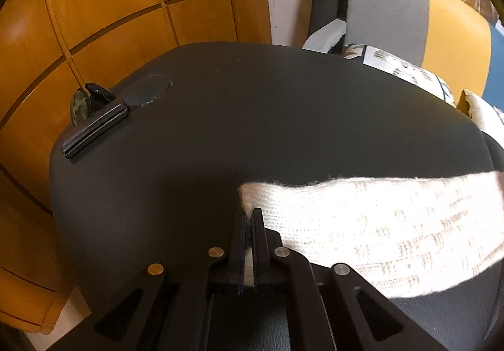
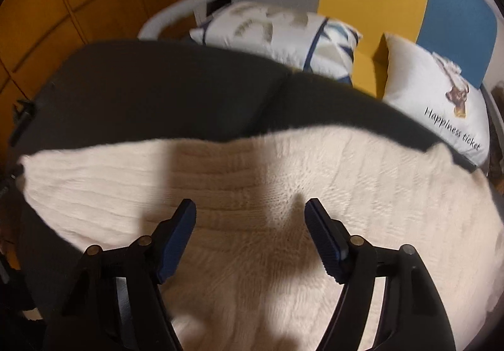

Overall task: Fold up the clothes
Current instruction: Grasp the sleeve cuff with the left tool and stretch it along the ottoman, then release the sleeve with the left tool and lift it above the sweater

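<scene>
Folding: cream knitted sweater (image 2: 252,225) lies spread on the black table (image 1: 220,118), one corner raised.
Left gripper (image 1: 249,218): jaws pinched tight on that corner.
Right gripper (image 2: 250,209): jaws wide, empty, over the sweater's middle.
Doing it well: probably keep the pinched edge taut and level so the knit doesn't bunch.
Left view only: a clip (image 1: 94,127) at the table's far edge.
Right view only: two cushions (image 2: 277,33) behind the table.

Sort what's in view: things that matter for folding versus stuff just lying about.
For the job:
cream knit sweater
left gripper, shut on the sweater's edge
right gripper, open above the sweater
black table

Lying about:
black clip
patterned pillow
"Happiness ticket" pillow
</scene>
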`<action>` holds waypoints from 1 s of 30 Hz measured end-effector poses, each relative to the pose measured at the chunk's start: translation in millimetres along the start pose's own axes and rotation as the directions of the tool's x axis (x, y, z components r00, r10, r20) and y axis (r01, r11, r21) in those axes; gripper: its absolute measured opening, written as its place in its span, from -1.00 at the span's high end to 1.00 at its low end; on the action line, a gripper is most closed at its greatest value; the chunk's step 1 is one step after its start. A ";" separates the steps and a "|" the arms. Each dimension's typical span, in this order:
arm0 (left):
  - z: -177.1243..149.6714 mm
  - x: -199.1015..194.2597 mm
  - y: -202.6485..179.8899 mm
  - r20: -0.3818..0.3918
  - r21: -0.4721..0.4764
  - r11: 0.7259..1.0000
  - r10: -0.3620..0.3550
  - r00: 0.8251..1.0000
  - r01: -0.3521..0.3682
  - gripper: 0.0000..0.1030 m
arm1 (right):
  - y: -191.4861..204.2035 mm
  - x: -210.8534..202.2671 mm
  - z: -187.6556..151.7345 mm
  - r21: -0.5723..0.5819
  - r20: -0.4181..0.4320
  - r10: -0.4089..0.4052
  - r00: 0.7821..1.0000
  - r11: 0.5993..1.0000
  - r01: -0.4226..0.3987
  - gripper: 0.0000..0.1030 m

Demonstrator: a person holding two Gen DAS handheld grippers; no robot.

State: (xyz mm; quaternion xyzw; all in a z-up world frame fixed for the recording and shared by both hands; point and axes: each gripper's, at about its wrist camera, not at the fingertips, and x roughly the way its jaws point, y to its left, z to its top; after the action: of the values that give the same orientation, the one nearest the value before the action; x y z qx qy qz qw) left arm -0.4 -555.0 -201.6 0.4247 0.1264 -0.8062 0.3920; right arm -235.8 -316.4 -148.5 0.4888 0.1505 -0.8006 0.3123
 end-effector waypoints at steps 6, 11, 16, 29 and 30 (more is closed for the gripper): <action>9.8 15.0 3.4 -0.015 -0.016 0.998 0.054 0.998 -0.054 0.96 | 4.4 5.7 6.8 0.036 0.019 0.018 1.000 0.999 -0.019 -0.43; 19.4 23.3 8.3 -0.026 -0.028 0.995 0.092 0.995 -0.092 0.96 | 8.1 10.5 12.5 0.065 0.035 0.033 0.999 0.997 -0.035 -0.43; 26.2 30.5 18.2 -0.072 -0.061 0.996 0.066 0.995 -0.070 0.93 | 9.1 4.6 14.1 0.094 0.067 0.076 0.995 0.992 -0.082 -0.43; -0.4 -79.8 -25.2 0.033 -0.068 0.944 -0.322 0.946 0.323 0.89 | -2.5 -38.0 -94.6 0.023 -0.030 0.026 0.999 0.999 -0.026 -0.43; -5.8 -91.0 -46.4 0.030 -0.018 0.930 -0.367 0.930 0.367 0.89 | -2.4 -41.2 -96.3 0.033 -0.031 0.038 0.999 0.999 -0.037 -0.43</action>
State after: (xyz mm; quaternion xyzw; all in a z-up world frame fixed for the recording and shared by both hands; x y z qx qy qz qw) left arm -1.1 -473.5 -139.7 0.3785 0.2077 -0.8692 0.2410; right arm -157.5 -247.4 -158.5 0.5093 0.1330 -0.7890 0.3169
